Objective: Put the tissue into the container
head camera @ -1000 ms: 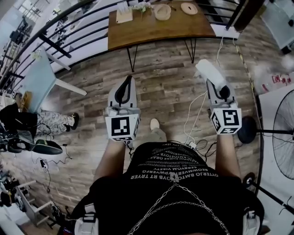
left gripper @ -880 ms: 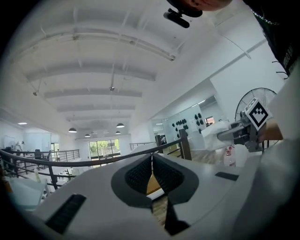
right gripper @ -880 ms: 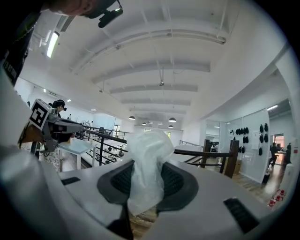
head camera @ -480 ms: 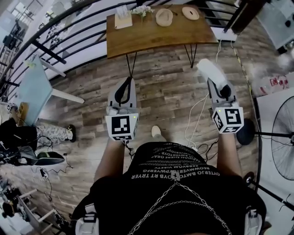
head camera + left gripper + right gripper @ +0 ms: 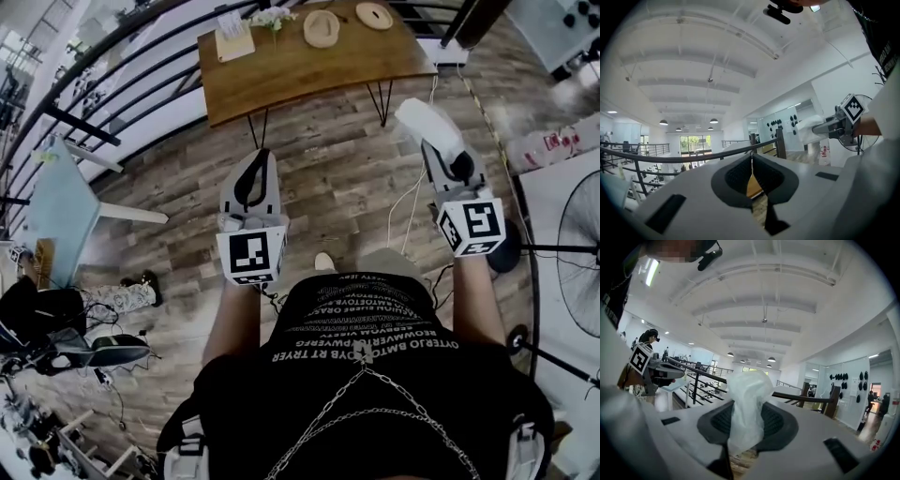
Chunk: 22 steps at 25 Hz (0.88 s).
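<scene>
A white plastic-wrapped tissue pack (image 5: 424,127) sticks out of my right gripper (image 5: 442,155), whose jaws are shut on it; in the right gripper view the tissue pack (image 5: 747,401) fills the gap between the dark pads. My left gripper (image 5: 260,157) is held level beside it with its jaws shut and nothing between them (image 5: 751,161). Both hang over the wood floor, short of a wooden table (image 5: 281,75). On the table stand a light box (image 5: 232,42), a small plant (image 5: 272,16) and two round wooden dishes (image 5: 322,27).
A black railing (image 5: 112,84) runs behind the table. A pale blue table (image 5: 61,202) stands at the left, with a seated person's legs (image 5: 117,300) near it. A fan (image 5: 581,253) with its round base (image 5: 506,258) is at the right. Cables (image 5: 403,211) lie on the floor.
The person has stepped forward: the table sits larger and a little further left in the head view. Both grippers keep their pose, the right one still holding the tissue pack.
</scene>
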Motion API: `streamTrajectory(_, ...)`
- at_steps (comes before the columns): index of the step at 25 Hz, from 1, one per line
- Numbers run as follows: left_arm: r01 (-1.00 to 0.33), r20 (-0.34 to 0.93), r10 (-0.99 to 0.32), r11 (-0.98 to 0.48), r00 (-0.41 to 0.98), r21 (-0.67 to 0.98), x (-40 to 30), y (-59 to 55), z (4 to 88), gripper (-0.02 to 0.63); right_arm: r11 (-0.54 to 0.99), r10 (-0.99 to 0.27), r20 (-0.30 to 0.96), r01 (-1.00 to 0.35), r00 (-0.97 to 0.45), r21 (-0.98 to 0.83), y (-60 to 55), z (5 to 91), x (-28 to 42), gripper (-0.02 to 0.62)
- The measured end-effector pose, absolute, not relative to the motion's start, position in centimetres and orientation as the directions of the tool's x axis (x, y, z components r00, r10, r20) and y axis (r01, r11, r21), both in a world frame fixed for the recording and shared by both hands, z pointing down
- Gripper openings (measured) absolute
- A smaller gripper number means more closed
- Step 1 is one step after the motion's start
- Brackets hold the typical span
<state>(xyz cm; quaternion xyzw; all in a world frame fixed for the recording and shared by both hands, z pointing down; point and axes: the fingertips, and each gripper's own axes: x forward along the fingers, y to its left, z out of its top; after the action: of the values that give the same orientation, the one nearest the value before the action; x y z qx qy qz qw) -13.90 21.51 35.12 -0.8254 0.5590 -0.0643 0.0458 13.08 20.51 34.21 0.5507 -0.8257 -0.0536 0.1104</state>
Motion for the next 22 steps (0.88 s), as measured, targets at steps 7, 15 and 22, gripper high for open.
streamTrajectory(7,-0.914,0.063,-0.924,-0.383,0.378,-0.136,-13.2,18.4,35.8,0.034,0.372,-0.928,0.104,-0.909,-0.358,0.190,18.1,34.1,14.0,0.118)
streamTrajectory(15,-0.919,0.090,-0.928,-0.370,0.360,-0.139,-12.8,12.4,35.7,0.032,0.389,-0.920,0.097,-0.910,-0.379,0.143,11.8,35.6,15.1,0.118)
streamTrajectory(22,-0.932,0.064,-0.940,-0.340,0.334,-0.123,-12.5,6.7,34.2,0.032,0.432,-0.900,0.125,-0.893,-0.417,0.125,5.6,36.2,15.0,0.118)
